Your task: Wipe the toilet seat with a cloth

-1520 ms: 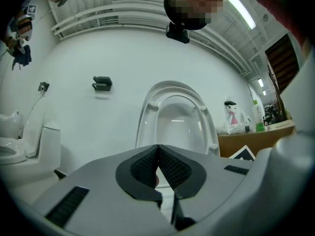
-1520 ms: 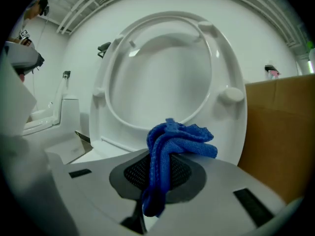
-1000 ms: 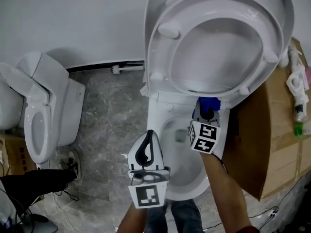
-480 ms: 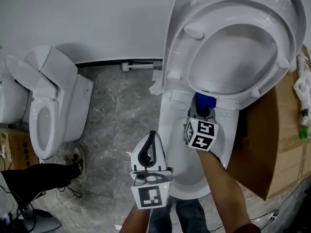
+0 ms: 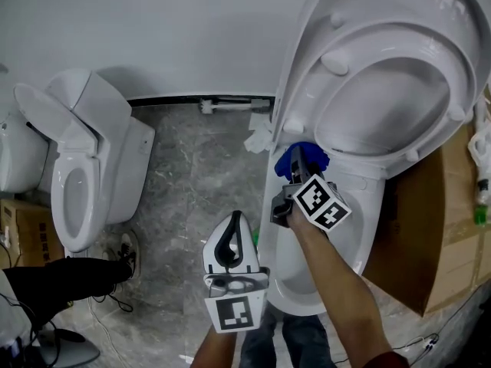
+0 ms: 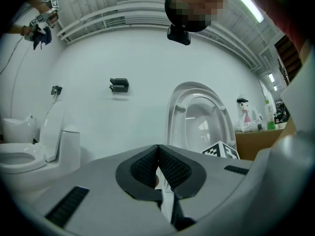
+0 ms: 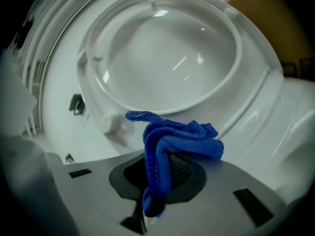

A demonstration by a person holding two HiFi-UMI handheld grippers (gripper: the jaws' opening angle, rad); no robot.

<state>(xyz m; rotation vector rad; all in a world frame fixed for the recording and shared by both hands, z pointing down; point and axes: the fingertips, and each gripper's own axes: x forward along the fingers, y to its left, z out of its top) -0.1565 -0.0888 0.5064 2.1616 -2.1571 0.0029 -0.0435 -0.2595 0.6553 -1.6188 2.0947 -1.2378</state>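
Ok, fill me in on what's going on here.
A person stands over a toilet bowl with a tool in each hand. The right tool is shut on a bunched blue cloth, held at the lower edge of the raised seat, near the hinge. Whether the cloth touches the seat isn't clear. The left tool is shut and empty, off to the left above the floor.

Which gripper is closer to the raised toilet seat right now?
Right. The right gripper, shut on the blue cloth, sits at the raised seat's lower edge; the left gripper, shut and empty, hangs over the floor beside the bowl.
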